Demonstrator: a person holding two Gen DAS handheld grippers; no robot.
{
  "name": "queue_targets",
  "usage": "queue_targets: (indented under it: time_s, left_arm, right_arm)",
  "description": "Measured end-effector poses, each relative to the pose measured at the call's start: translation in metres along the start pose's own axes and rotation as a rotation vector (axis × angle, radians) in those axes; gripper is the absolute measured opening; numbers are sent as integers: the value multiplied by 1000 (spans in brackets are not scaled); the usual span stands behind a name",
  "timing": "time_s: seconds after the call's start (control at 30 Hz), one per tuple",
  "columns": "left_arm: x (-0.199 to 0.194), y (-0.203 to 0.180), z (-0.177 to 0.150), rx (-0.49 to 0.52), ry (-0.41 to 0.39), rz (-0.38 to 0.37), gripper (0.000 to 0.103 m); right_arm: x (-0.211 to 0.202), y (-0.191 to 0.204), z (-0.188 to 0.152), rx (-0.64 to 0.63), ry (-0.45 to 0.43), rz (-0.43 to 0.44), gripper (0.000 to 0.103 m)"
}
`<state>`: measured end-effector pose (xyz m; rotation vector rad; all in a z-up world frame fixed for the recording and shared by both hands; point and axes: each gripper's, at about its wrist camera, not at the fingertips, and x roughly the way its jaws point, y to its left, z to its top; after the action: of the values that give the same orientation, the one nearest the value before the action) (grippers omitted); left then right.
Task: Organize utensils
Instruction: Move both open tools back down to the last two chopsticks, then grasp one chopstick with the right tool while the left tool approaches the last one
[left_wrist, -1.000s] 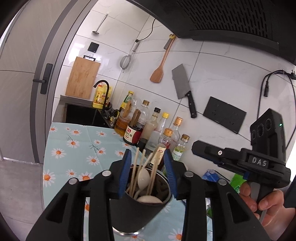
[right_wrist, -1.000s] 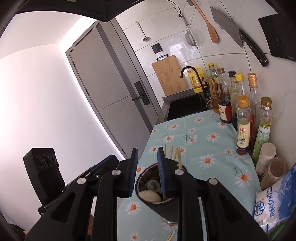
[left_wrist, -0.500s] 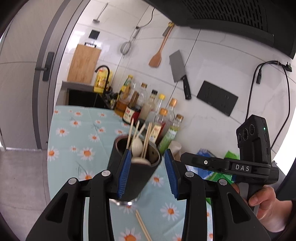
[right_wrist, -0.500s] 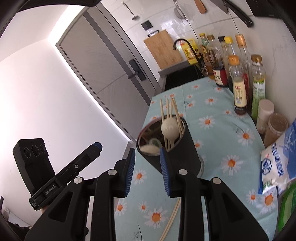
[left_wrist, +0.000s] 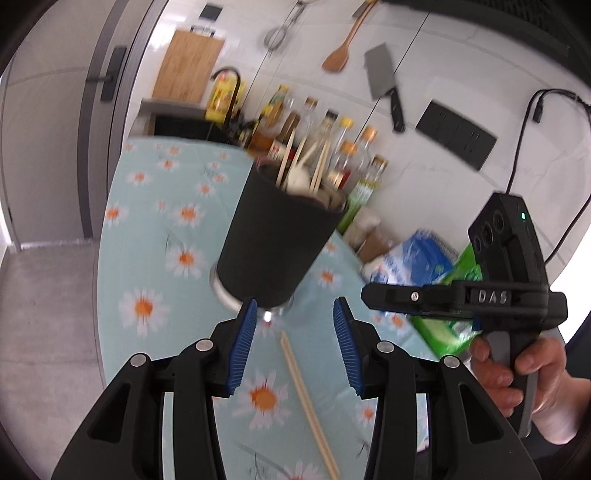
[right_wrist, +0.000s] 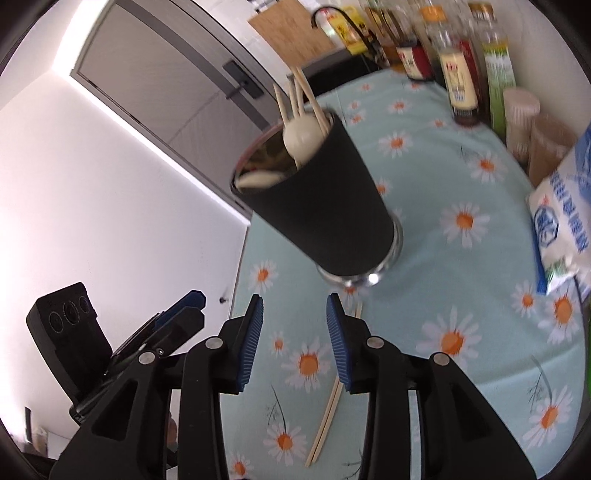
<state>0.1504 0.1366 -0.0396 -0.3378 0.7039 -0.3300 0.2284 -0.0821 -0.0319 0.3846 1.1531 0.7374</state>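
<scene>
- Gaping with nothing between their blue pads, the left gripper and the right gripper both hang just above the cloth, short of the holder.
- Just ahead stands the black utensil holder, upright on the daisy tablecloth, already holding chopsticks and what looks like a pale spoon, though blur makes that uncertain.
- One pair of chopsticks lies loose on the cloth near the grippers, so I judge it is what's left.

Both your wrist cameras look down along their fingers, close over the bench, sharing the black utensil cup from opposite sides.
</scene>
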Motion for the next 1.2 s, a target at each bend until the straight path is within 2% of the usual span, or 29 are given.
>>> queue_targets:
  time_s: [0.33,0.57,0.67,0.8,1.2]
  left_arm:
    - [8,10,-34,-29,95,21,41]
    - [13,14,-57,-49,153,35,41]
    - [15,17,-66,-65,177,42,41]
    - [14,21,-73,-78,188,39,41]
    - [13,29,-78,-95,190,6,41]
  right_arm:
    - [42,-17,-20,152,248,-13,37]
    - [69,-27,-29,185,353,-117,36]
    - [82,-31,-33,204,408,-167,29]
    - [94,-31,-33,207,442,-230,20]
    - [122,-4,-28,99,478,-394,11]
